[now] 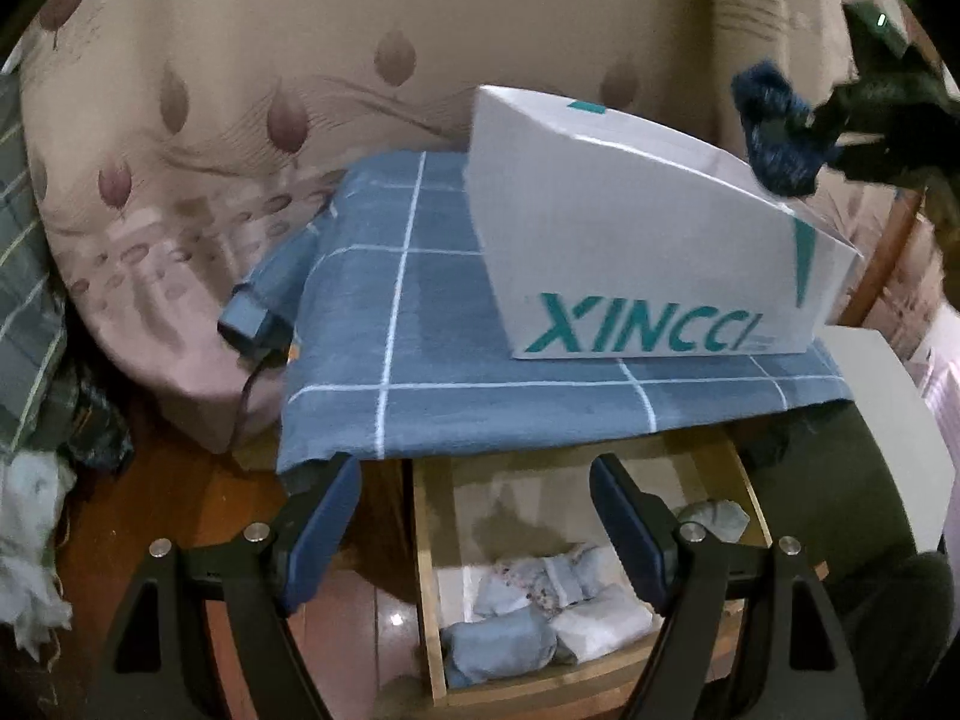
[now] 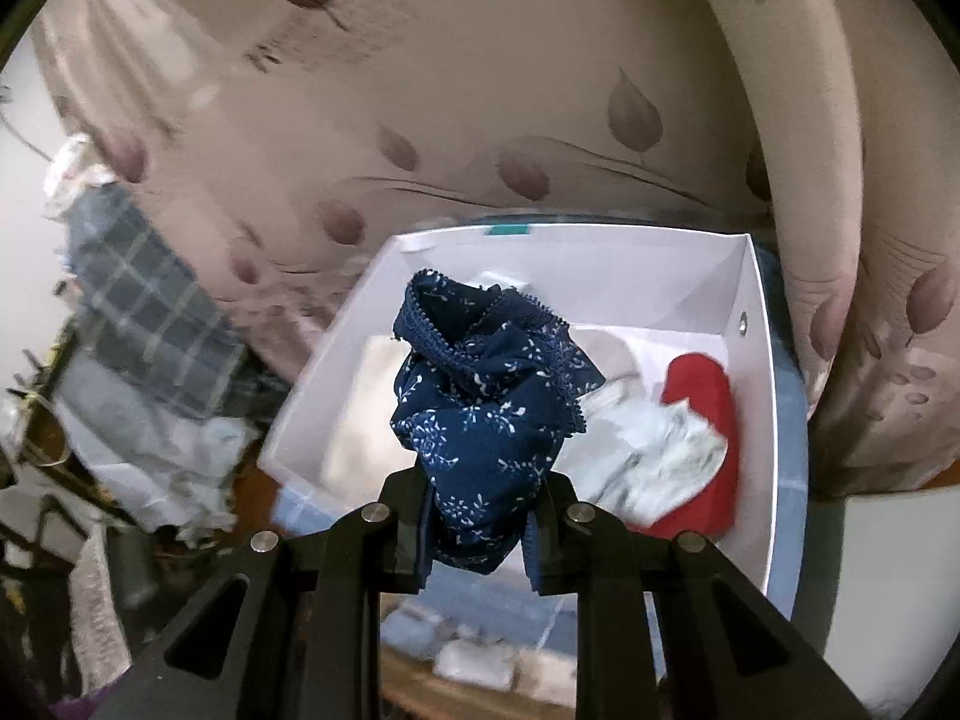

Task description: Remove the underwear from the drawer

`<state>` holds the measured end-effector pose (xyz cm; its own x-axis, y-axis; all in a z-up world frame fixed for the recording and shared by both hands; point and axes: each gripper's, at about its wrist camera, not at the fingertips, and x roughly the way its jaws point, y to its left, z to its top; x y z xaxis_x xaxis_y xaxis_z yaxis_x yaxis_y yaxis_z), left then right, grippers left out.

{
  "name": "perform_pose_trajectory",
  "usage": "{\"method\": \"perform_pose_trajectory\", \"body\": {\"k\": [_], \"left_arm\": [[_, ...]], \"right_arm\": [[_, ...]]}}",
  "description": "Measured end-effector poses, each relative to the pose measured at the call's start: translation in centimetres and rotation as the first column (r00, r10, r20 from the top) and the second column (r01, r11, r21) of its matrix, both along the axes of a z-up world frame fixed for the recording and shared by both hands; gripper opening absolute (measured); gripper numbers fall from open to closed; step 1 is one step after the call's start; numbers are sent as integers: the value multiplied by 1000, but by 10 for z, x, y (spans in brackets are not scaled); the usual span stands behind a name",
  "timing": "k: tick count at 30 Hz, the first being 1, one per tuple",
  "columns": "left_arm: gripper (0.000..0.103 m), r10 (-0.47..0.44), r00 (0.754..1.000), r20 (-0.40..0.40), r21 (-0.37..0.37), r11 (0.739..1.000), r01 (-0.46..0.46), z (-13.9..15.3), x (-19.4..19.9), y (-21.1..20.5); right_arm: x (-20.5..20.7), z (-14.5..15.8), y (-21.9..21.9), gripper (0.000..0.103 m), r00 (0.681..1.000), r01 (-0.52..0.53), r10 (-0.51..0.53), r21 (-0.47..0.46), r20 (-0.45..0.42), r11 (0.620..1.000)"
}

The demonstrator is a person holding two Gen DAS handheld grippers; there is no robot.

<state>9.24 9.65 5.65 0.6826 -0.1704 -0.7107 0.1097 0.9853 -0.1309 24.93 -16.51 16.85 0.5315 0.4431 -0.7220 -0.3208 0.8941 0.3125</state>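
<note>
In the left wrist view an open wooden drawer (image 1: 427,546) below holds several rolled pale underwear (image 1: 543,606). My left gripper (image 1: 474,516) hangs open above the drawer with nothing between its fingers. At the upper right of that view, my right gripper (image 1: 822,132) carries a navy bundle (image 1: 774,132) over the white box (image 1: 636,240). In the right wrist view, my right gripper (image 2: 483,516) is shut on navy floral underwear (image 2: 480,408) with lace trim, held above the open white box (image 2: 759,348). The box holds a red garment (image 2: 705,420) and pale folded clothes (image 2: 654,456).
The box stands on a blue checked cloth (image 1: 420,324) covering the cabinet top. A beige leaf-patterned quilt (image 1: 240,90) fills the background. Plaid fabric (image 1: 24,300) and white stuffing (image 1: 30,540) lie at the left over the wooden floor (image 1: 180,504). A white board (image 1: 882,420) stands at the right.
</note>
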Motion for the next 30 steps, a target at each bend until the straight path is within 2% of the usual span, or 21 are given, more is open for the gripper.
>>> {"method": "perform_pose_trajectory", "body": {"k": [5,8,10,13,15,16,17,18,20,23,25,26,29,30], "left_arm": [[81,18,1000,-23,-24,1000,-18,-2,4,8],[81,20,999,-32,-22,1000,-20,-4,5,9],[81,16,999,-41,-19,1000,-17,-6,7,8],[81,21,999,-44,-12,1000,-22,-6,7,9],[81,29,999,-36,-19,999,-29,-5,6,11],[81,38,999,-28,-24,999,-39,-3,6,14],[81,52,998,-20,-27,998,-52,-1,5,17],[81,64,998,-14,-28,998,-64,1,4,20],[81,102,995,4,-31,994,-102,5,2,28],[81,145,989,7,-59,988,-145,9,1,40],[81,151,989,7,-78,986,-150,10,0,44],[81,148,989,4,-77,986,-147,11,-1,44],[81,130,992,6,-38,991,-130,11,-3,39],[81,120,993,8,-22,993,-119,11,-3,35]], "right_arm": [[34,-28,-1,21,998,30,-30,0,-47,1000],[40,-33,-3,30,998,51,-50,18,-43,999],[41,-31,-5,42,998,61,-60,33,-17,998],[21,-13,-13,45,992,66,-76,98,99,993],[-16,7,-15,45,971,-28,-10,159,238,987],[-38,14,-11,45,951,-113,58,165,304,980],[-64,16,-2,45,924,-222,161,145,346,964],[-88,13,12,45,896,-331,276,111,349,937],[-120,-10,42,43,848,-476,446,41,287,878],[-143,-83,98,39,800,-596,598,-58,40,801],[-147,-134,127,22,778,-629,621,-133,-96,766],[-145,-158,140,18,766,-643,626,-161,-149,749],[-129,-208,166,16,761,-646,603,-197,-240,737],[-123,-223,175,15,747,-661,604,-209,-278,721]]}}
